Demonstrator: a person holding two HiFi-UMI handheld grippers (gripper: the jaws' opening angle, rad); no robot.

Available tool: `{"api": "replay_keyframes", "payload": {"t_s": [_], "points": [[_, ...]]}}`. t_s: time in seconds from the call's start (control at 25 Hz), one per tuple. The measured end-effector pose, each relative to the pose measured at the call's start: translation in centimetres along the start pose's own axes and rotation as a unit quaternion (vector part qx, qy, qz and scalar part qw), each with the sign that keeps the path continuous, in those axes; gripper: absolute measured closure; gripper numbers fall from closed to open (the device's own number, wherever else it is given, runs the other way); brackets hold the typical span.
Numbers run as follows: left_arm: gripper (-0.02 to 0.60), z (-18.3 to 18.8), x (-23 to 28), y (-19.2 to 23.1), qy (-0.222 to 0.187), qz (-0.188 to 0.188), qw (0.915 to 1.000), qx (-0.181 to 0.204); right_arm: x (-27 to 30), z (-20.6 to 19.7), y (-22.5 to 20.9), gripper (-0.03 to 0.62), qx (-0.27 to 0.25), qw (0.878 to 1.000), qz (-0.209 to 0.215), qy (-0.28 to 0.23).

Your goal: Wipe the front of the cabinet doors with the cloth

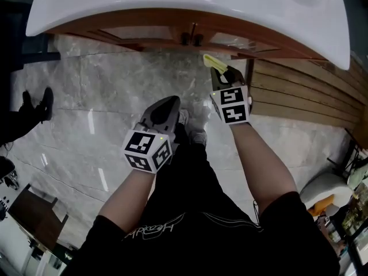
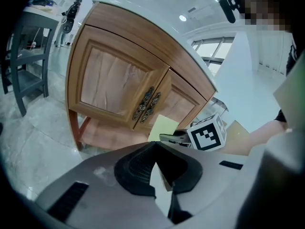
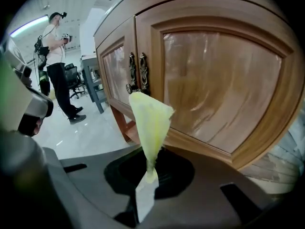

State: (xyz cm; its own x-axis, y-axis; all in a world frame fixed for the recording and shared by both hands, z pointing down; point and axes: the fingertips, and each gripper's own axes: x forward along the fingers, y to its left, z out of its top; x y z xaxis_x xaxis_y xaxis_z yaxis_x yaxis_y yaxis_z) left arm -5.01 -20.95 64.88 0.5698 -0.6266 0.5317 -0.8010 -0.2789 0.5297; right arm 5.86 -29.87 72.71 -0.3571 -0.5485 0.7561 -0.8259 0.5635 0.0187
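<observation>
Though the head view shows both claws low before the cabinet (image 1: 167, 39), only the right claw (image 1: 218, 73) carries the cloth (image 1: 210, 61); the left claw (image 1: 169, 103) hangs further off. Left gripper view: its jaws meet with nothing between them, doors (image 2: 119, 87) ahead. Right gripper view: jaws pinch the cloth's tail, its free end near the right door (image 3: 219, 75). Best, I judge, to press that end flat and sweep evenly, skirting the handles (image 3: 136, 73).
</observation>
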Motion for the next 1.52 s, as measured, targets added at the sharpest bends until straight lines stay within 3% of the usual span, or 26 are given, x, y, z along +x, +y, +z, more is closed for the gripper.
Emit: {"api": "replay_keyframes", "payload": {"t_s": [0.36, 0.64, 1.52], "points": [[0.575, -0.4, -2.8, 3.6, -0.002, 0.029, 0.9996, -0.003, 3.9, 1.5, 3.5, 0.554, -0.035, 0.999, 0.026, -0.006], [0.575, -0.7, -4.2, 6.1, -0.002, 0.051, 0.9986, -0.015, 5.9, 1.7, 3.1, 0.554, -0.003, 1.0, 0.017, -0.009], [0.575, -1.2, -2.2, 3.7, 0.036, 0.016, 0.9984, 0.04, 5.6, 0.1, -2.4, 0.554, 0.062, 0.997, -0.041, -0.011]]}}
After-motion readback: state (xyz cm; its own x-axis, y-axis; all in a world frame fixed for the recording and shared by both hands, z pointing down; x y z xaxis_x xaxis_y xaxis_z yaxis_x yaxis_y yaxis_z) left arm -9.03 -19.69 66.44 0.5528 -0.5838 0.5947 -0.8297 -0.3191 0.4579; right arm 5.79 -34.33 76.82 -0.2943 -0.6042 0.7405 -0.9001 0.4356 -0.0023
